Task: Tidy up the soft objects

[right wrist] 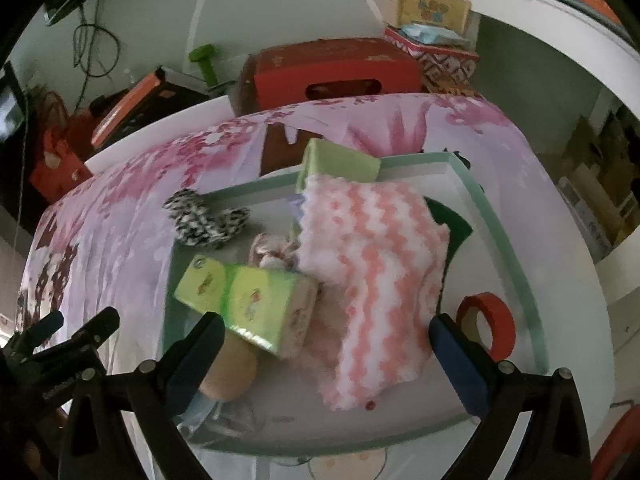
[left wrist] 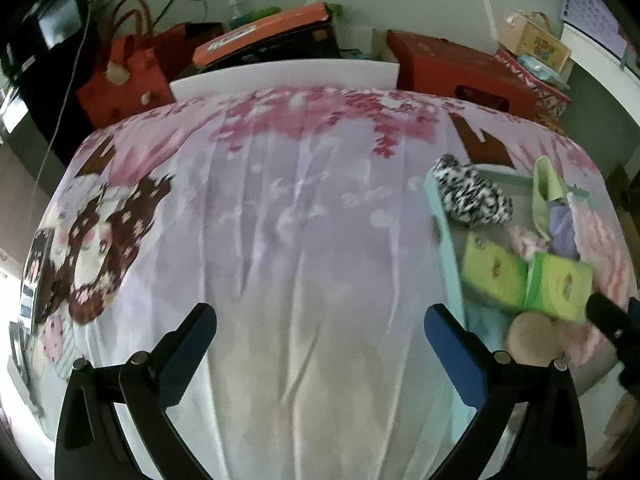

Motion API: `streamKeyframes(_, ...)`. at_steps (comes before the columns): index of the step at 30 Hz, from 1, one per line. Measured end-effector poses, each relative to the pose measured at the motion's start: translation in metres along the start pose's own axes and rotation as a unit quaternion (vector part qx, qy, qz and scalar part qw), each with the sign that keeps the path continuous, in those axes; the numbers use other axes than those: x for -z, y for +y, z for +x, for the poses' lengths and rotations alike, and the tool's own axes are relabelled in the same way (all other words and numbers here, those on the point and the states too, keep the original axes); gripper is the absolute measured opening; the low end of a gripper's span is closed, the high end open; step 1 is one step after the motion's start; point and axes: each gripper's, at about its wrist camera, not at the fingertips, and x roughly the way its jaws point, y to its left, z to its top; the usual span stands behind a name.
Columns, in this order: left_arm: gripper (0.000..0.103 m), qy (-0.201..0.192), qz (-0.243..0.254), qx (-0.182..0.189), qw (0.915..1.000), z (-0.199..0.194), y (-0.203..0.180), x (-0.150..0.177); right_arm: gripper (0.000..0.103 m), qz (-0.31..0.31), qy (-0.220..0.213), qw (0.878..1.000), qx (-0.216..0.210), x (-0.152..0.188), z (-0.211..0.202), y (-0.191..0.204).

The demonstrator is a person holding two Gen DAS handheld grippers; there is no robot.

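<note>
Several soft things: lying heaped in a shallow mint-rimmed tray (right wrist: pixel 516 248) on the bed, namely a pink-and-white zigzag knit cloth (right wrist: pixel 372 280), two green soft blocks (right wrist: pixel 244 300), a black-and-white fuzzy item (right wrist: pixel 204 220), a small pinkish bundle (right wrist: pixel 272 252) and a tan plush piece (right wrist: pixel 228 372).
Placement in tray: the knit cloth is draping over the middle and covering part of a pale green soft box (right wrist: pixel 340 164); the fuzzy item is hanging across the tray's far-left rim; the green blocks are leaning against the cloth's left edge.
Other contents: a red tape roll (right wrist: pixel 488 324) is standing near the tray's right wall, apart from the cloth.
Right gripper (right wrist: pixel 324 344): hovering low over the tray's near side with jaws spread wide, holding nothing; the green blocks and the cloth are sitting just ahead between its fingers.
Left gripper (left wrist: pixel 320 332): hanging over bare floral bedsheet (left wrist: pixel 280 220) to the left of the tray, jaws wide apart, empty.
Step in hand: by my reading, the right gripper is lining up on the pile; whether things are going into the tray or coming out of it cannot be settled from here.
Next move calls for: choosing one item, closing on a thick fold, since the loose knit is likely to sag and drag neighbours.
</note>
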Motion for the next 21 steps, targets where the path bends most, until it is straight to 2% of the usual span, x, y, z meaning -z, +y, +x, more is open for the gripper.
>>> streamKeyframes(6,0.103,0.003,-0.02,-0.008,0.9998,-0.011,0.019,0.017,0.103,-0.006,-0.009,1.0,-0.022,0.015,-0.018,0.012)
streamKeyframes(14,0.103,0.005,-0.015,-0.023,0.9996,-0.032,0.03,0.043,0.103,-0.018,0.006,0.999,-0.031,0.041,-0.033,0.026)
streamKeyframes(21,0.103,0.001,-0.003,-0.028,0.9996,-0.057,0.038,0.066,0.103,-0.035,0.001,0.998,-0.048,0.062,-0.055,0.042)
